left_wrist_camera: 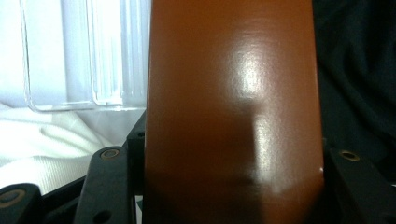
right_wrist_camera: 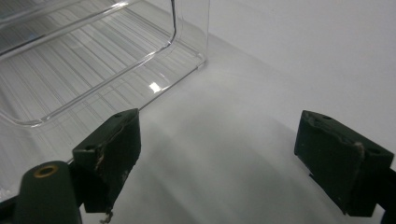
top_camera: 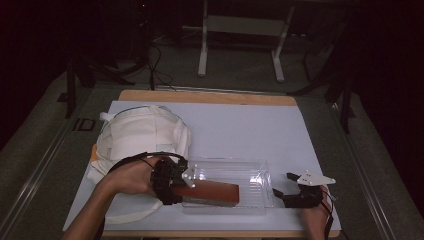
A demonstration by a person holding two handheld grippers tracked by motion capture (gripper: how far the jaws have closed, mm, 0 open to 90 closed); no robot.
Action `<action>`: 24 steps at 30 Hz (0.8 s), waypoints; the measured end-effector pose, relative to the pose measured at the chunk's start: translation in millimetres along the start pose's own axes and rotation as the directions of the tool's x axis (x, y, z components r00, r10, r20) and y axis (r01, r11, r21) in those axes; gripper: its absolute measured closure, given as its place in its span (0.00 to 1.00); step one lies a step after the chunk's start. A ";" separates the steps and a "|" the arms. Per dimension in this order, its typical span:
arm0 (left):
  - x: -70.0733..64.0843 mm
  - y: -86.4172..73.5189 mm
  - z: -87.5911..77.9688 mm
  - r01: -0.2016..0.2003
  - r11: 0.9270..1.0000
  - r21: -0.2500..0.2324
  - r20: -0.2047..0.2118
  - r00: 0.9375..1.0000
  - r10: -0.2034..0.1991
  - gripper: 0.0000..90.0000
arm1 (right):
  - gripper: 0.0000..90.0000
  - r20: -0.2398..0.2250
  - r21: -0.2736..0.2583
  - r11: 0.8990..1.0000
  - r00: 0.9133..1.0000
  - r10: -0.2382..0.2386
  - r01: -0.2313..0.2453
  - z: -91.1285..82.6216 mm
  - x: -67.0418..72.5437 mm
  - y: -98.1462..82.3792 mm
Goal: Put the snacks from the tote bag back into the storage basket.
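Left gripper [top_camera: 175,187], forearm angled in from the lower left, has its fingers clamped on a brown rectangular block [top_camera: 210,193] held level over the clear plastic tray [top_camera: 252,167]. Right gripper [top_camera: 289,191] rests just right of the tray, hand low on the bench [top_camera: 240,125], fingers [right_wrist_camera: 109,154] spread wide with nothing between.

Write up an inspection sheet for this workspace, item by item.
Surface: white sheet over a wooden table.
Job's things: brown box held over the clear plastic tray, lying level; tray otherwise empty.
Clutter: white cloth bag at the left, beside the tray.
Tongs: left tongs shut on the brown box; right tongs open, empty, resting on the sheet just right of the tray.
Cables: black cable loops off the left tongs; more cables on the floor behind.
Surroundings: dark room, white frame legs beyond the table.
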State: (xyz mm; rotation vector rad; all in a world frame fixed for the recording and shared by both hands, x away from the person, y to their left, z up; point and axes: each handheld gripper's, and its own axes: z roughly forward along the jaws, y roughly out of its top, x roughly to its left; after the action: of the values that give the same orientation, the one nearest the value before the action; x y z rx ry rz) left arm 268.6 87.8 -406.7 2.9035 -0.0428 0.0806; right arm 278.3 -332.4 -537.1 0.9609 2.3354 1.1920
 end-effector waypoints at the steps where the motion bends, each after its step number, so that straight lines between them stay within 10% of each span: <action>1: 0.2 1.4 0.2 -0.004 1.000 0.001 -0.002 1.000 0.004 0.48 | 0.16 0.000 0.000 1.000 1.000 0.000 0.000 0.0 0.0 0.0; 24: 9.2 38.0 15.2 -0.034 0.999 0.013 0.018 0.999 0.034 0.47 | 0.16 0.000 0.004 1.000 1.000 -0.001 0.001 -0.1 0.3 0.1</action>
State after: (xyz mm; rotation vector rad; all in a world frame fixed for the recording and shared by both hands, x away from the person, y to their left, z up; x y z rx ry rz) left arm 277.2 47.1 -412.0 2.9175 -0.0954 0.0619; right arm 278.1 -332.1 -536.9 0.9608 2.3382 1.1876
